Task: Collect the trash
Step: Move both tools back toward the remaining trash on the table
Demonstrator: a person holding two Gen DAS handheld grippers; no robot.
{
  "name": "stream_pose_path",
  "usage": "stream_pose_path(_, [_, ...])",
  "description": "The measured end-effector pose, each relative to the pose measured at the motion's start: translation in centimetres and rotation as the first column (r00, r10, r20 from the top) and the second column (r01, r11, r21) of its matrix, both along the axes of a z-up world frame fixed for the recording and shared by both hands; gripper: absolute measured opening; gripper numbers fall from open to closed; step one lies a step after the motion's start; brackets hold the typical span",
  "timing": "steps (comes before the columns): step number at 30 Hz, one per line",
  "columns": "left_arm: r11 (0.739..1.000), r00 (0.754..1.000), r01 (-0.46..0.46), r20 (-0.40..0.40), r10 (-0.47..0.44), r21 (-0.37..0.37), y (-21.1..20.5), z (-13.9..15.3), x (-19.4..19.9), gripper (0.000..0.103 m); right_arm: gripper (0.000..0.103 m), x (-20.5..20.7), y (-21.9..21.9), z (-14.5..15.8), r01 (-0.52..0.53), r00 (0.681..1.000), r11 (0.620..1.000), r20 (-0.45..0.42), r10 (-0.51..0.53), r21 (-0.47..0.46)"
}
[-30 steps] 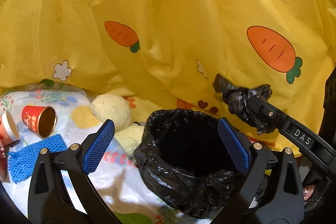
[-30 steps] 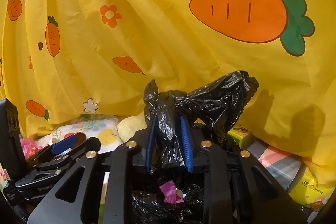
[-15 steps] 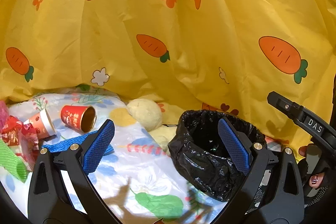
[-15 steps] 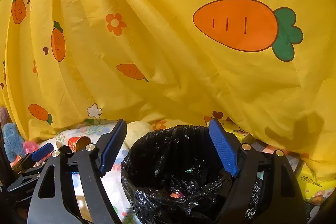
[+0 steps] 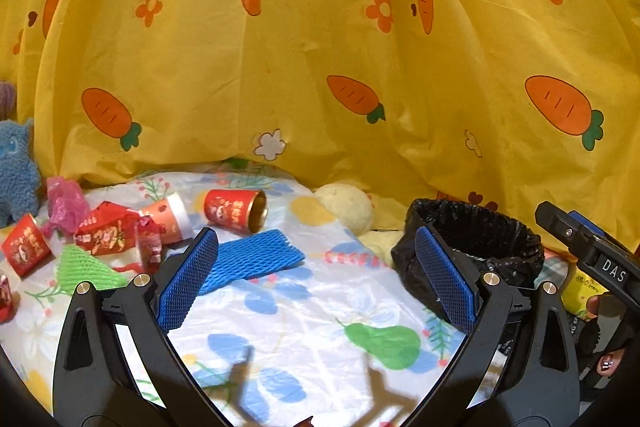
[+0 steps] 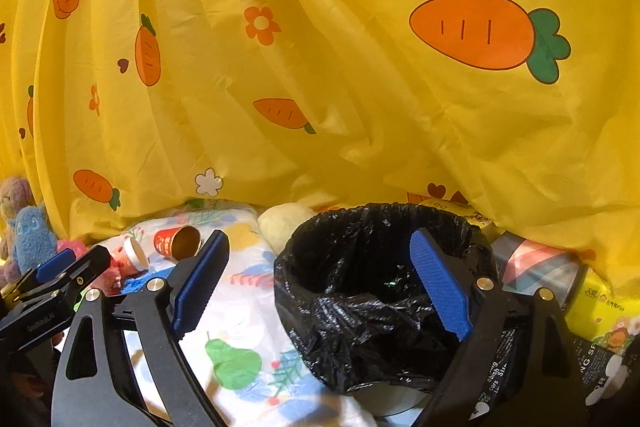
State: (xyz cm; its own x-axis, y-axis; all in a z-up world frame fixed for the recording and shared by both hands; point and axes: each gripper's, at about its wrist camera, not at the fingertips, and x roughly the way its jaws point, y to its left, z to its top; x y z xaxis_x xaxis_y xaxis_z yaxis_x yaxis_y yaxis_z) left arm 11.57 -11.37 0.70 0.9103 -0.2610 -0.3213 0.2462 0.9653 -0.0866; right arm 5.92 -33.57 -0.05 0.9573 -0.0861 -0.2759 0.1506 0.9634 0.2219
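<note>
Left claw: the left claw (image 5: 316, 279) is hanging wide open and holding nothing, its blue cross-hatched rubber pads (image 5: 186, 281) spreading apart above the desk.
Right claw: the right claw (image 6: 320, 285) is also gaping open and gripping nothing, one pad over the cloth and the other over the bin's mouth.
Bin: a round bin lined with a crinkled, glossy black plastic bag (image 6: 360, 307) is sitting at the near right of the desk; the liner is folding over the rim.
Desk cover: a thin, shiny white plastic sheet (image 5: 304, 311) printed with blue flowers and a green pear is lying wrinkled over the desk.
Trash, cups: a red paper cup (image 5: 234, 209) with a gold inside is lying on its side at the far left, its mouth facing right; just left of it another tipped cup (image 5: 170, 217) is showing a white rim.
Trash, netting: a flat blue foam mesh sleeve (image 5: 252, 255) is lying just in front of the red cup; a green mesh piece (image 5: 82, 265) is lying further left.
Trash, wrappers: crumpled red wrappers (image 5: 108, 231) and a pink plastic scrap (image 5: 64, 201) are bunching at the far left.
Backdrop: a smooth yellow curtain (image 5: 320, 47) printed with carrots and flowers is hanging in folds behind everything.
Soft things: a pale, fuzzy round lump (image 5: 348, 205) is resting against the curtain, and a blue plush toy (image 5: 16, 171) is standing at the left edge.
</note>
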Motion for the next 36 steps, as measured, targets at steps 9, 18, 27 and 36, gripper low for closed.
stream_pose_path(9, [0.978,0.977,-0.207,-0.038,0.208,0.024,8.2,-1.3,-1.9,0.097,0.089,0.7,5.9,-0.6,-0.129,0.991,0.992,-0.02,0.129,-0.008])
stream_pose_path(18, [0.919,0.918,-0.391,-0.052,0.394,0.048,16.6,-2.0,-3.8,0.097,0.089,2.0,12.0,-1.1,-0.257,0.966,0.966,-0.047,0.255,-0.025])
stream_pose_path(27, [0.831,0.827,-0.554,-0.075,0.556,0.049,24.5,-2.2,-4.9,0.097,0.089,3.4,17.3,-1.5,-0.356,0.933,0.934,-0.067,0.354,-0.033])
stream_pose_path(36, [0.778,0.762,-0.625,-0.163,0.626,0.067,30.2,-3.4,-3.3,0.097,0.089,5.1,21.5,-1.5,-0.429,0.901,0.901,-0.096,0.423,-0.057])
